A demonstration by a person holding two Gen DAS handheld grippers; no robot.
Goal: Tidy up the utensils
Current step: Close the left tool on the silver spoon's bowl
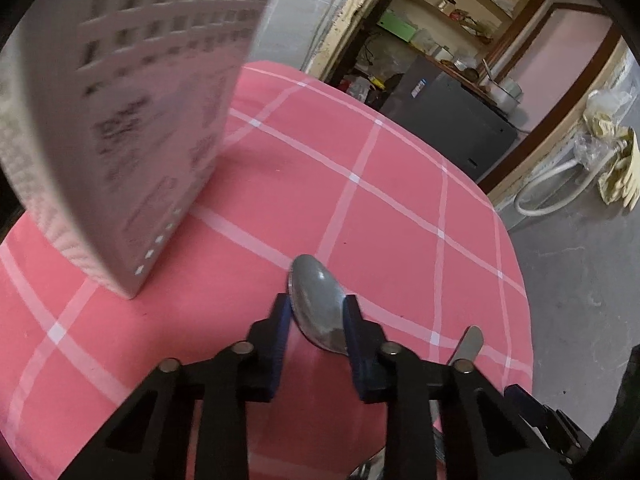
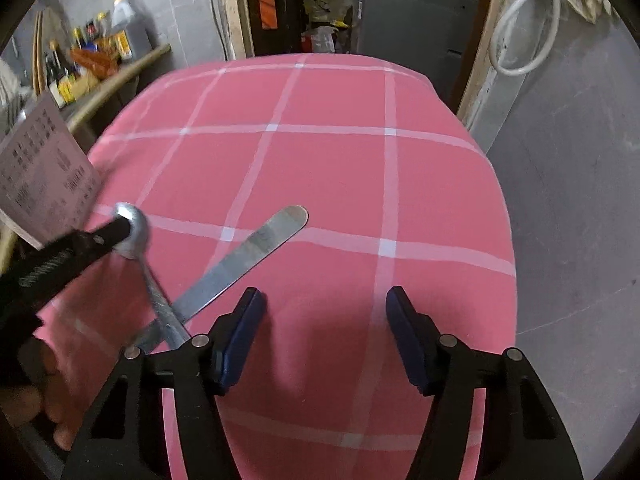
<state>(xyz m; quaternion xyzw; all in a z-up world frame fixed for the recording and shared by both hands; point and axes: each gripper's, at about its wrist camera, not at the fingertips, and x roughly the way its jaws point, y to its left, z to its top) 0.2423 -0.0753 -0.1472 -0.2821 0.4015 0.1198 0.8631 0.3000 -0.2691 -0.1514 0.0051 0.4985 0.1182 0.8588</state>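
Observation:
My left gripper (image 1: 316,308) is shut on the bowl of a steel spoon (image 1: 318,306) and holds it above the pink checked cloth (image 1: 360,160). The spoon (image 2: 138,236) also shows in the right wrist view, gripped by the left gripper (image 2: 124,226), its handle slanting down toward me. A white perforated utensil holder (image 1: 120,120) stands close on the left, blurred. A second flat steel utensil handle (image 2: 248,256) lies on the cloth in front of my right gripper (image 2: 324,320), which is open and empty. Its tip also shows in the left wrist view (image 1: 470,342).
The holder (image 2: 44,184) sits at the table's left edge in the right wrist view. The table edge drops to a grey floor (image 2: 580,220) on the right. A doorway with shelves and a grey cabinet (image 1: 452,120) lies beyond.

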